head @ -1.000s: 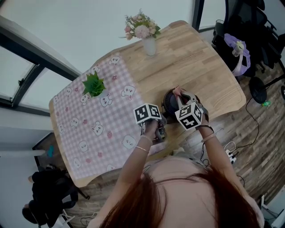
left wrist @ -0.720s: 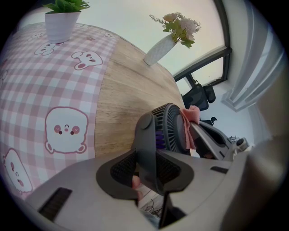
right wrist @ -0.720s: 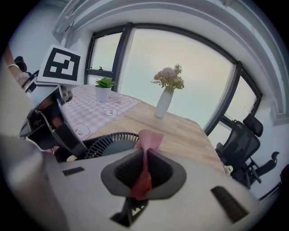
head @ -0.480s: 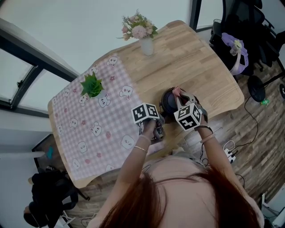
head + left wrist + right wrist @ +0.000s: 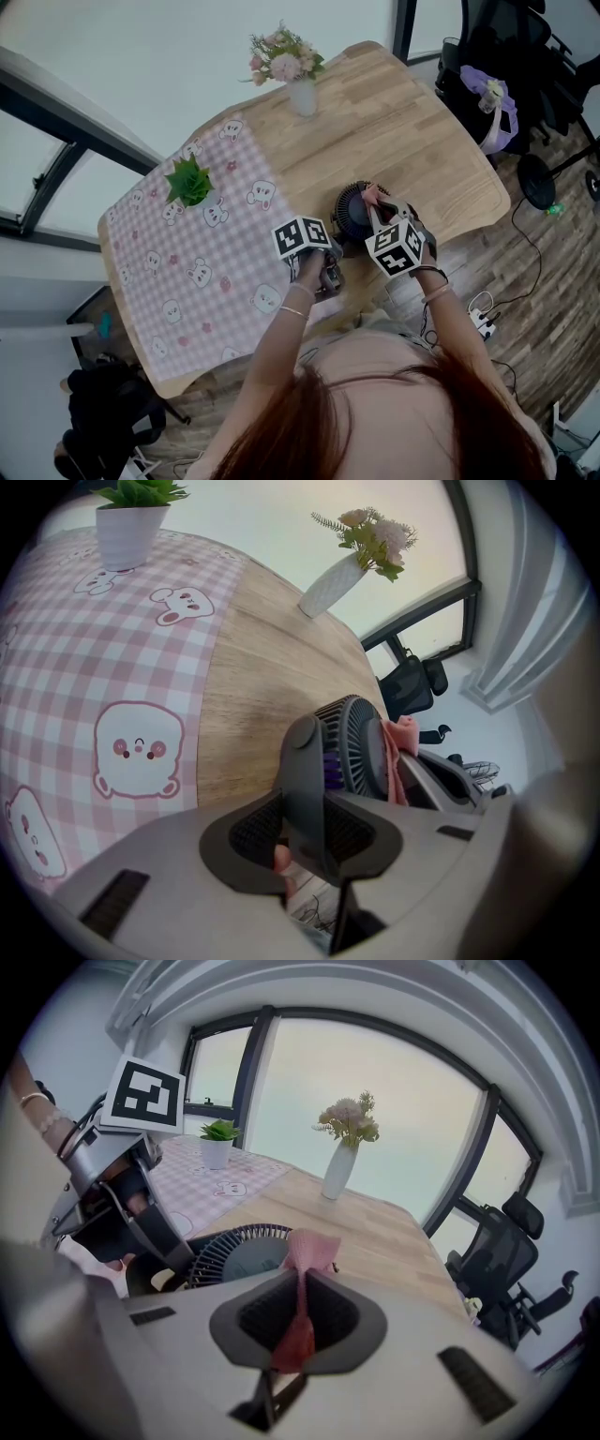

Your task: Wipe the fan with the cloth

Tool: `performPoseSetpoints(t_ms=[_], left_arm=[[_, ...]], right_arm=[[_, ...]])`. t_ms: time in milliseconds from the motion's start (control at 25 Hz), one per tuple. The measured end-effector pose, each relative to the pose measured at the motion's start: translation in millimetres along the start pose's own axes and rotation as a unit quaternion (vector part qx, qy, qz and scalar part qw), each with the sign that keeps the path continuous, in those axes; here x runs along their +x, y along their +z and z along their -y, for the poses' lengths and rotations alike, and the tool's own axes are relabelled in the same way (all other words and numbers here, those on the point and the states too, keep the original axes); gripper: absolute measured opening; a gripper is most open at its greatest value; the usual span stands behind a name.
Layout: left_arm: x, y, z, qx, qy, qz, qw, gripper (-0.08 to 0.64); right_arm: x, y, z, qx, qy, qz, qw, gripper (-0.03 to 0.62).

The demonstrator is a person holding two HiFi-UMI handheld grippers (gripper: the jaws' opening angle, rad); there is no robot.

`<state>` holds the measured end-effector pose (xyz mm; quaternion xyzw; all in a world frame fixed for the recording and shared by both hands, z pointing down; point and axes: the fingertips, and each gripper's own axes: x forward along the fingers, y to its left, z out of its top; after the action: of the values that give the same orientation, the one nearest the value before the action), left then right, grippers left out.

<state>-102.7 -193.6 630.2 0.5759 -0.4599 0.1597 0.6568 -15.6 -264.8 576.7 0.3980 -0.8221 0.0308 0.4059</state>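
Note:
A small dark fan (image 5: 350, 208) stands near the front edge of the wooden table (image 5: 412, 131). My left gripper (image 5: 333, 258) is shut on the fan's upright stand (image 5: 305, 789), which sits between its jaws. The round grille (image 5: 361, 738) rises just beyond them. My right gripper (image 5: 375, 208) is shut on a pink cloth (image 5: 305, 1251). The cloth's free end (image 5: 371, 194) lies against the front grille (image 5: 234, 1252). In the right gripper view, the left gripper (image 5: 122, 1208) is at the left behind the fan.
A white vase of flowers (image 5: 298, 80) stands at the table's far side. A potted green plant (image 5: 190, 180) sits on the pink checked tablecloth (image 5: 187, 272) at the left. A black office chair (image 5: 511, 56) is beyond the table's right end. A power strip (image 5: 483, 323) lies on the floor.
Both grippers keep their holds at the fan. Only the head view has drifted slightly.

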Motion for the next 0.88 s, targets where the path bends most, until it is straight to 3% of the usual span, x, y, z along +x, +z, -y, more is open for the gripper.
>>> performPoseSetpoints(t_ms=[640, 880], left_arm=[[0, 0, 1, 0.005, -0.002, 0.002, 1.0000, 0.111], [1, 2, -2, 0.009, -0.008, 0.008, 0.9999, 0.114]], right_arm=[[-15, -16, -4, 0.021, 0.011, -0.011, 1.000, 0.023], [-16, -29, -9, 0.032, 0.030, -0.036, 0.998, 0.023]])
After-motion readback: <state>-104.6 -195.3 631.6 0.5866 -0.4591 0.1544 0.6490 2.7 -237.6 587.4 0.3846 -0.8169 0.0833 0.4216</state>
